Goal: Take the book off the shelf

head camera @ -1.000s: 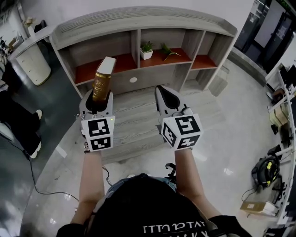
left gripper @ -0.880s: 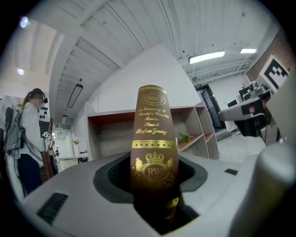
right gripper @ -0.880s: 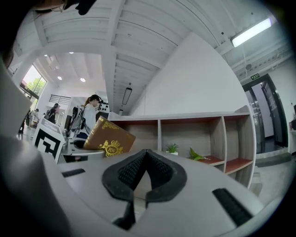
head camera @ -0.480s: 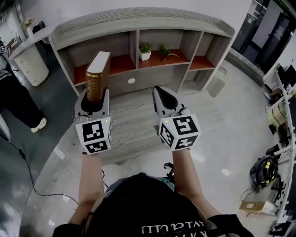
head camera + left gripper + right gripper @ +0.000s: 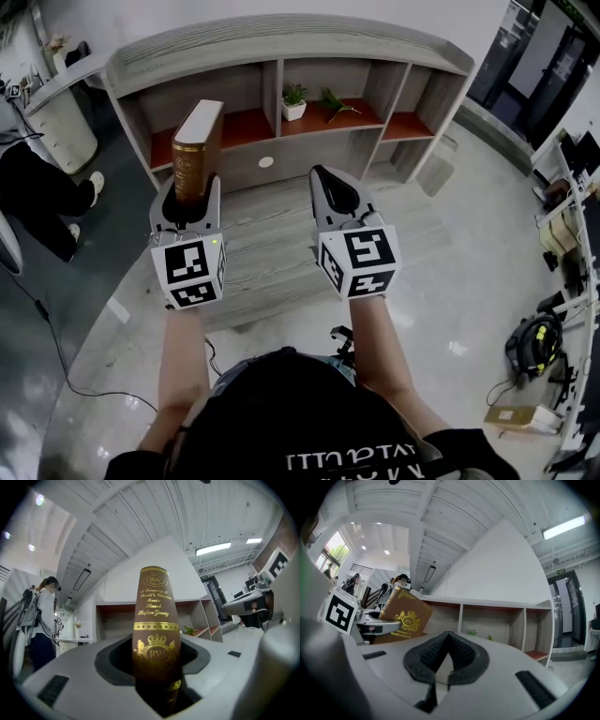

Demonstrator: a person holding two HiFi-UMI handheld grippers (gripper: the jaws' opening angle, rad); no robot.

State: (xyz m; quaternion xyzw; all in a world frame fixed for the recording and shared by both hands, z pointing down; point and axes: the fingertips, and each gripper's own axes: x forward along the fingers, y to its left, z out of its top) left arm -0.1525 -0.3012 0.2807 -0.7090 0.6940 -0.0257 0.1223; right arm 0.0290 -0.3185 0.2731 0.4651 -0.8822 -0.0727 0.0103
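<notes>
Head view gives me the book (image 5: 199,150) standing upright in my left tongs (image 5: 190,195), clamped by its lower end and clear of the shelf (image 5: 281,42), out in front of its left red compartment. My right tongs (image 5: 330,185) hang alongside, pads pressed together on nothing. A potted plant (image 5: 294,100) sits in the middle compartment.

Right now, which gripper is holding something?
The left gripper: it is clamped on the lower end of the brown, gold-lettered book, which stands up out of it. The right gripper is shut on nothing.
</notes>
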